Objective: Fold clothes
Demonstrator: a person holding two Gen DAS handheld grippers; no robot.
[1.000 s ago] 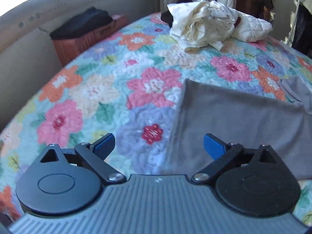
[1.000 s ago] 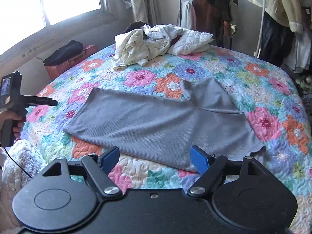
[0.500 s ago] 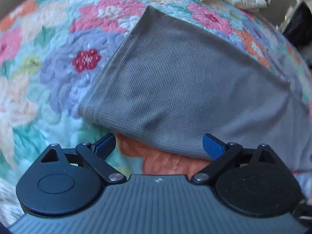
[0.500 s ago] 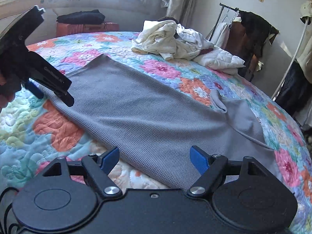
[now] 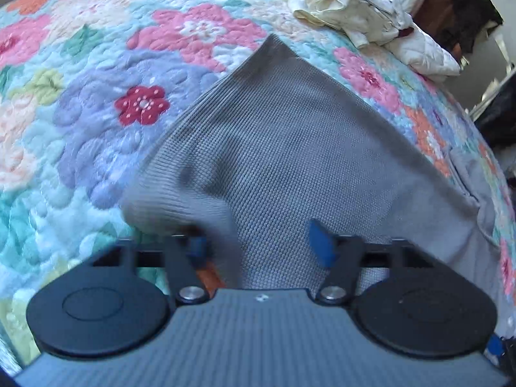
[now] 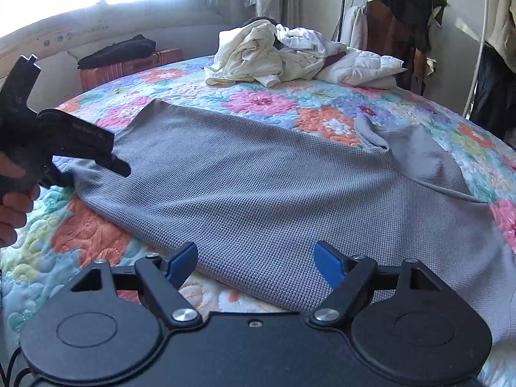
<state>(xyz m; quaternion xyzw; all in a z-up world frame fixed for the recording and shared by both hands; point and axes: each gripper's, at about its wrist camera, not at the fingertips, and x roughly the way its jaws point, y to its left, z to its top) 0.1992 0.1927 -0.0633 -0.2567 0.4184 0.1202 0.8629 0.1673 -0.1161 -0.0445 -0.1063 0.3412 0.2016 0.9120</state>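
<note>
A grey waffle-knit shirt (image 6: 258,193) lies spread flat across a quilted bedspread printed with pink, orange and lilac flowers (image 6: 96,238), its hem toward the window side and its sleeve (image 6: 422,158) toward the clothes rack (image 6: 396,6). In the right wrist view the right hand-held gripper (image 6: 256,262) sits low over the near long edge of the shirt, its blue-tipped fingers (image 6: 327,262) spread wide apart with the cloth edge between them, not pinched. At the left edge of that view the left hand-held gripper (image 6: 93,158), black and gripped by a hand (image 6: 13,200), has its tips at the hem corner of the shirt. In the left wrist view the left gripper's (image 5: 259,246) fingers stand apart; the hem corner is lifted and bunched over the blue pad (image 5: 198,246) on the picture's left side, blurred, so whether the cloth is actually caught cannot be told. The other blue pad (image 5: 321,243) rests over flat grey fabric. At the far side of the bed a heap of cream and white clothes (image 6: 274,51) lies against a white quilted pillow (image 6: 358,66). Beyond the bed, near the window, a black garment (image 6: 119,50) lies on a reddish-brown box (image 6: 129,66)
</note>
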